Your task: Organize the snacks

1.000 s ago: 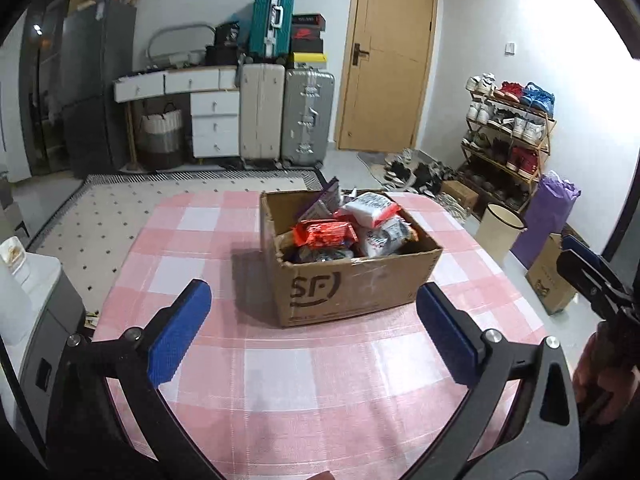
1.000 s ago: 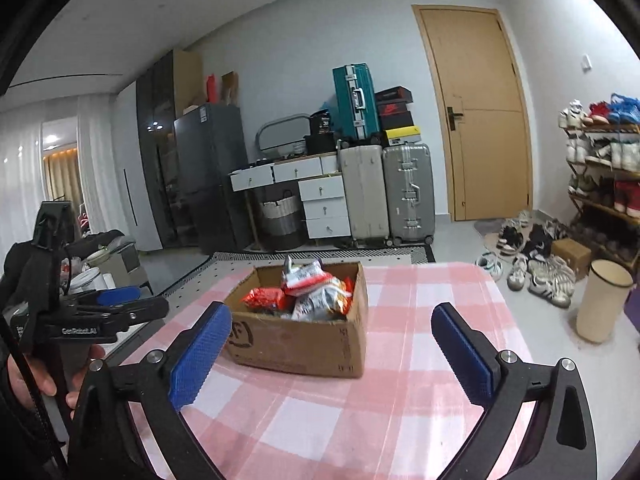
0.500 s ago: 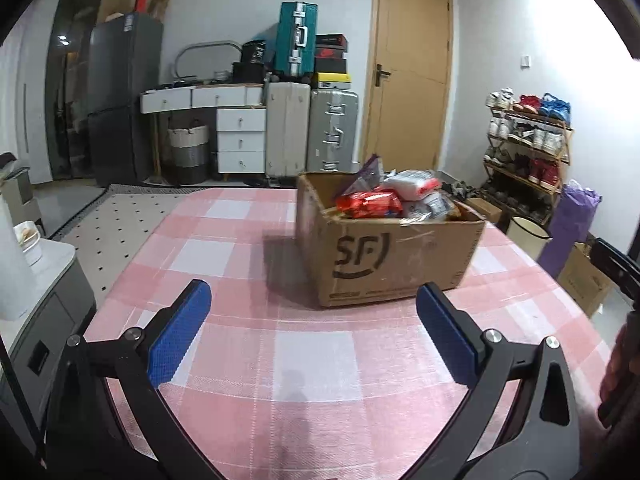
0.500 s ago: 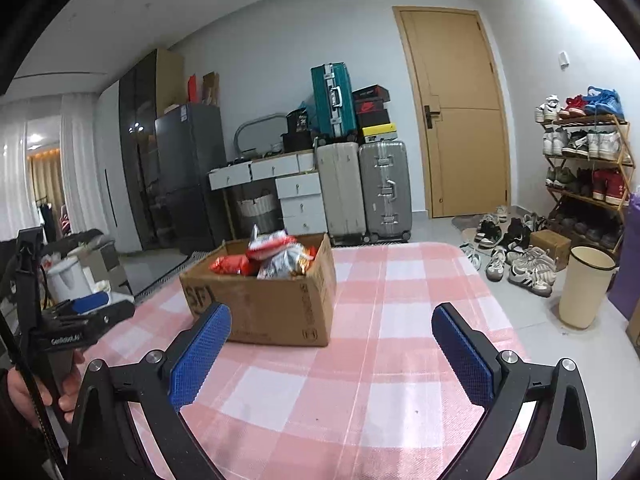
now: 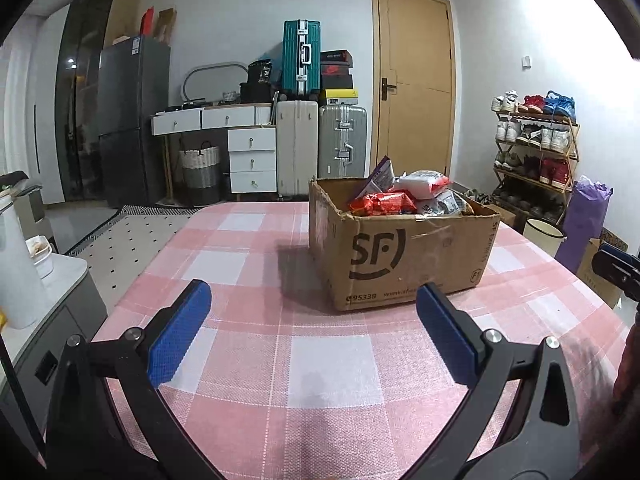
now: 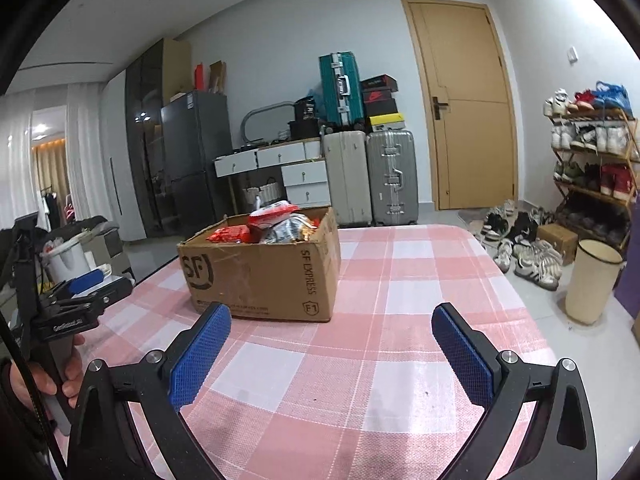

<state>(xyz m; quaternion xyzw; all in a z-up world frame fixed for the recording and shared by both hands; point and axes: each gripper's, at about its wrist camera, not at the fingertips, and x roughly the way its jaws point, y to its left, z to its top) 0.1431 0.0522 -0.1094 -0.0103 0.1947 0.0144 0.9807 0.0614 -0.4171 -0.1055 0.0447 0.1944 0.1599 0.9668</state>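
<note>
Both the left tool (image 5: 312, 320) and the right tool (image 6: 330, 344) gape wide and empty above the checked surface (image 5: 332, 364), so I'd bring one over the cardboard box (image 5: 400, 248) ahead and pinch the topmost snack packet (image 5: 382, 203) by its edge.
</note>
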